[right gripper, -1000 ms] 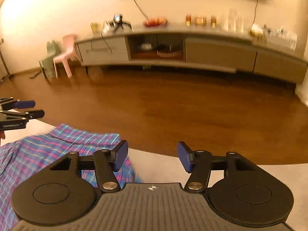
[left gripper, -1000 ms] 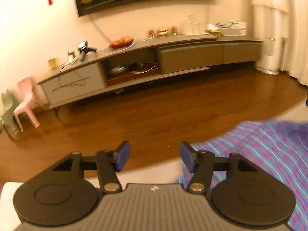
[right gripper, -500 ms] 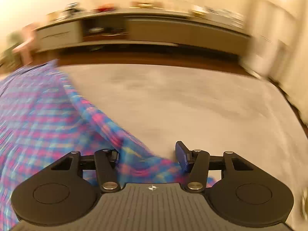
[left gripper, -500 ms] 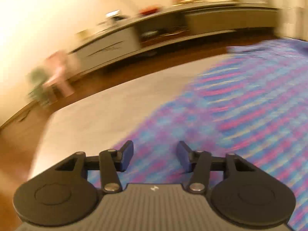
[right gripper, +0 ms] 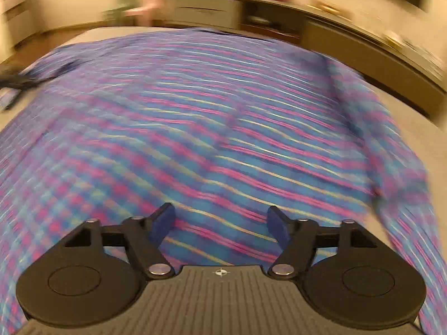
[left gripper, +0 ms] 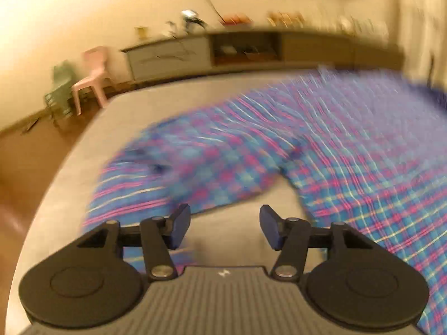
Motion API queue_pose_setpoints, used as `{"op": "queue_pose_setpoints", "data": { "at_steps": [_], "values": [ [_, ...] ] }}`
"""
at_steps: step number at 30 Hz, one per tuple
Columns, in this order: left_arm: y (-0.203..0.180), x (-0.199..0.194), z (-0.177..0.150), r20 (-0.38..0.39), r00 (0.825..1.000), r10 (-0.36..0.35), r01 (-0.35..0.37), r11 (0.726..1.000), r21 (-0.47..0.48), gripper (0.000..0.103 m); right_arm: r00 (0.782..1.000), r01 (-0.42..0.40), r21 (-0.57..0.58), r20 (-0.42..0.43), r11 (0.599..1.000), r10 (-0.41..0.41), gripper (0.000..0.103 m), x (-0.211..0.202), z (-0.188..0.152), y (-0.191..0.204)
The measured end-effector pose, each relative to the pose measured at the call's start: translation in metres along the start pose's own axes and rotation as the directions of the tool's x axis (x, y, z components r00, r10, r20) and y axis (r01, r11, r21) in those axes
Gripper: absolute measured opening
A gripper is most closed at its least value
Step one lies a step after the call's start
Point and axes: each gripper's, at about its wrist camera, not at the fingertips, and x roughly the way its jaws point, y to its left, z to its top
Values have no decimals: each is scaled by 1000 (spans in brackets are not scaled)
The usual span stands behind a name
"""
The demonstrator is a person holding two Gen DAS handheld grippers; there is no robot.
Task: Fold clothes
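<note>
A plaid shirt [right gripper: 223, 106], blue with pink and pale yellow lines, lies spread over the grey bench [left gripper: 173, 97], covering most of it in the right wrist view; in the left wrist view one sleeve [left gripper: 173, 173] runs out toward the bench's left edge. Both pictures are smeared by motion, so seams and collar cannot be made out. The right gripper [right gripper: 220, 222] hangs low over the body of the shirt, jaws apart with nothing between them; the left gripper [left gripper: 225, 227] sits just short of the sleeve, jaws likewise apart and empty. To fold well, I judge each gripper should pinch a clear edge, sleeve cuff or hem, and the cloth should be flat first. Half a second ago the right gripper had cloth bunched at its jaws; now it is clear. The left gripper now faces bare bench between sleeve and body.
</note>
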Motion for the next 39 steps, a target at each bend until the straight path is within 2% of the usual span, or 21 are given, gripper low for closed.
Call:
{"op": "queue_pose_setpoints", "data": {
  "at_steps": [2, 4, 5, 7, 8, 9, 11, 12, 15, 18, 20, 21, 22, 24, 28, 30, 32, 34, 36, 37, 39],
  "values": [
    [41, -20, 4, 61, 998, 10, -2, 991, -137, 62, 1000, 16, -6, 0, 1000, -16, 68, -8, -8, 14],
    [87, -35, 1, 104, 994, 43, -9, 952, -306, 63, 988, -133, -27, 70, 991, 135, 71, -42, 3, 62],
    [105, -38, -1, 115, 992, 57, -10, 929, -371, 63, 971, -216, -47, 96, 975, 219, 74, -57, 8, 89],
    [128, -42, -4, 125, 990, 61, 0, 900, -436, 63, 911, -381, -102, 126, 919, 392, 86, -75, 23, 160],
    [133, -48, -2, 126, 990, 59, 3, 895, -446, 63, 873, -455, -122, 133, 882, 469, 87, -78, 32, 197],
    [137, -51, -2, 127, 991, 52, 11, 893, -449, 63, 841, -511, -129, 129, 850, 525, 87, -77, 39, 232],
    [138, -52, -3, 127, 991, 37, 24, 894, -447, 63, 797, -585, -108, 109, 804, 595, 88, -67, 55, 303],
    [137, -52, -3, 128, 991, 30, 30, 896, -443, 63, 794, -593, -92, 100, 800, 600, 88, -58, 62, 334],
    [136, -67, -8, 144, 990, 9, 54, 903, -426, 63, 810, -581, -46, 64, 813, 583, 87, -12, 85, 404],
    [140, -75, -13, 155, 988, -5, 70, 904, -422, 63, 840, -537, -65, 51, 841, 540, 85, 2, 77, 435],
    [143, -79, -16, 161, 987, -9, 77, 902, -426, 63, 850, -514, -132, 53, 847, 524, 63, 2, 76, 451],
    [145, -82, -16, 167, 986, -10, 81, 901, -427, 63, 856, -496, -189, 56, 847, 514, 18, -3, 76, 457],
    [146, -85, -15, 175, 984, -11, 86, 901, -425, 63, 856, -495, -211, 45, 843, 515, 0, -3, 79, 463],
    [148, -89, -15, 187, 982, -12, 91, 902, -422, 63, 828, -533, -213, 69, 819, 557, 0, -31, 87, 455],
    [144, -95, -14, 192, 981, -28, 110, 897, -428, 63, 717, -682, 57, 248, 729, 651, 0, -77, 119, 367],
    [130, -96, -12, 192, 979, -64, 140, 898, -416, 63, 722, -688, 242, 330, 684, 609, 0, -79, 102, 302],
    [111, -98, -10, 186, 977, -106, 172, 905, -389, 63, 734, -679, 417, 400, 605, 549, 0, -79, 84, 238],
    [81, -99, -10, 168, 971, -170, 218, 918, -331, 63, 832, -555, 530, 349, 641, 431, 0, -62, 48, 192],
    [46, -100, -13, 131, 965, -227, 255, 930, -266, 63, 907, -420, 625, 261, 658, 330, 3, -42, 12, 152],
    [30, -100, -16, 110, 961, -253, 272, 932, -238, 63, 928, -366, 645, 203, 670, 312, 4, -29, -2, 139],
    [-1, -102, -26, 71, 957, -283, 291, 940, -175, 63, 949, -308, 619, 151, 723, 276, 4, -21, -15, 131]
  ]
}}
